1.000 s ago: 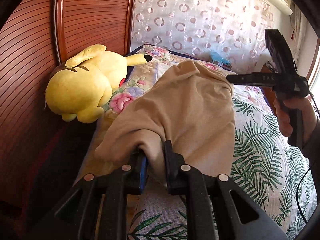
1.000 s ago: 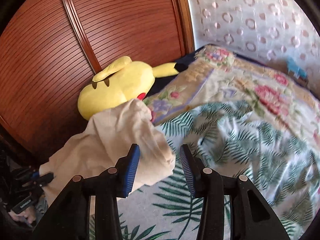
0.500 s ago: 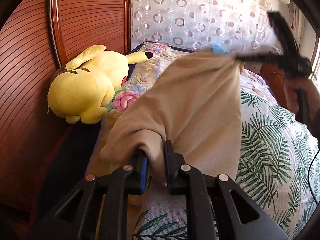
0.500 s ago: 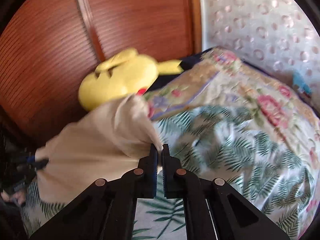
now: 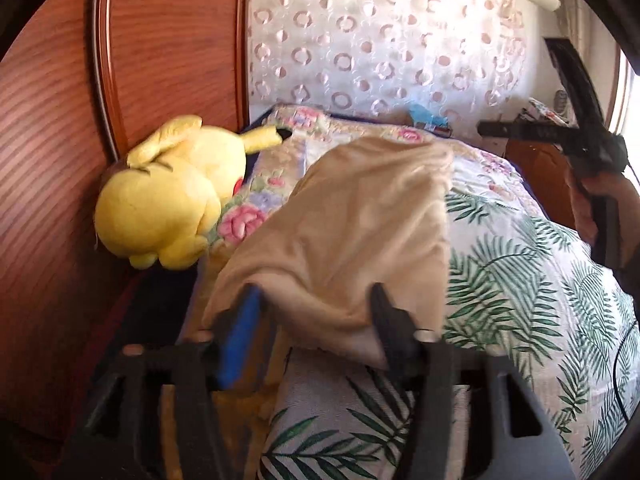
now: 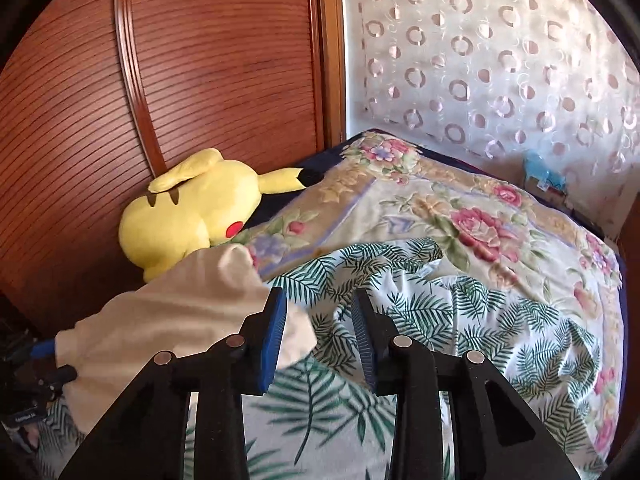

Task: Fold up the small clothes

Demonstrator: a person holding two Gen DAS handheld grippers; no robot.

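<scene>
I have both tongs spread now. The left gripper (image 5: 316, 312) has just been opening: its jaws stand wide, with the near hem of the beige garment (image 5: 352, 224) draped loosely over and between them, the pads not pressing on it. The right gripper (image 6: 318, 336) has just been opening too, to a narrower gap; its blue ribbed pads (image 6: 274, 340) are apart, with the cloth's soft rounded corner just left of them, not between them. The garment is a smooth matte knit, lying in a slumped heap on the leaf-printed bedspread (image 6: 460, 320) near the bed's left edge. Beyond it, at that edge, a plump yellow plush toy (image 6: 192, 220) lies against the ribbed wooden panel (image 6: 220, 60).
</scene>
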